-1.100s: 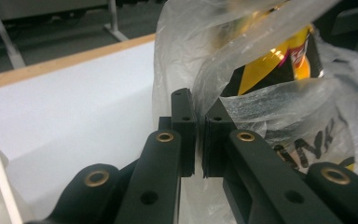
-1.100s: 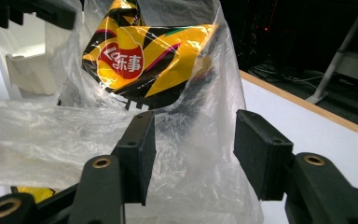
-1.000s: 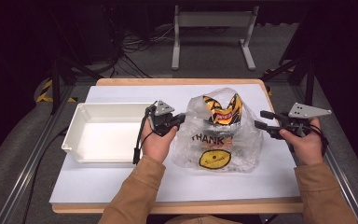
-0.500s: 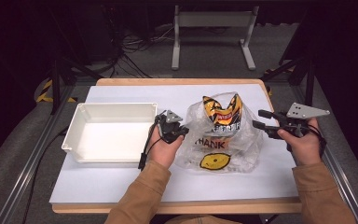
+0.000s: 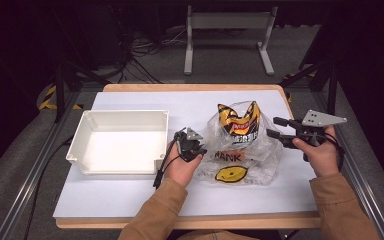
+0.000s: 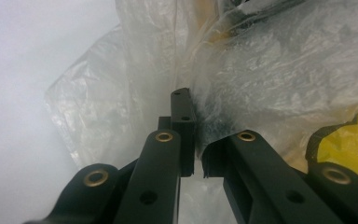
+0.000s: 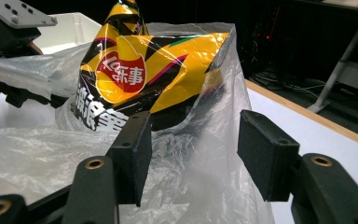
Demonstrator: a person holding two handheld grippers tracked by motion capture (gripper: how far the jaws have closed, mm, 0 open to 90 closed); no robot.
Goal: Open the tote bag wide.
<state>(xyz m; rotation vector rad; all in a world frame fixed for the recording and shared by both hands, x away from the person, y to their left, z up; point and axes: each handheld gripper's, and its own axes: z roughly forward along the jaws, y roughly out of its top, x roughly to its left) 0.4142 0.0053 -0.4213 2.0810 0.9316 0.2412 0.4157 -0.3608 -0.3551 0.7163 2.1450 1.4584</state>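
Overall, in the high view, the clear plastic bag lies crumpled on the white table, right of the rigid white tray, a glossy chip packet standing upright inside. Left gripper view: left claw clenched on thin, wrinkled film; keep that pinch low and firm. Right gripper view: right claw released, jaws just opening around the bag's rim; take film only, not the packet
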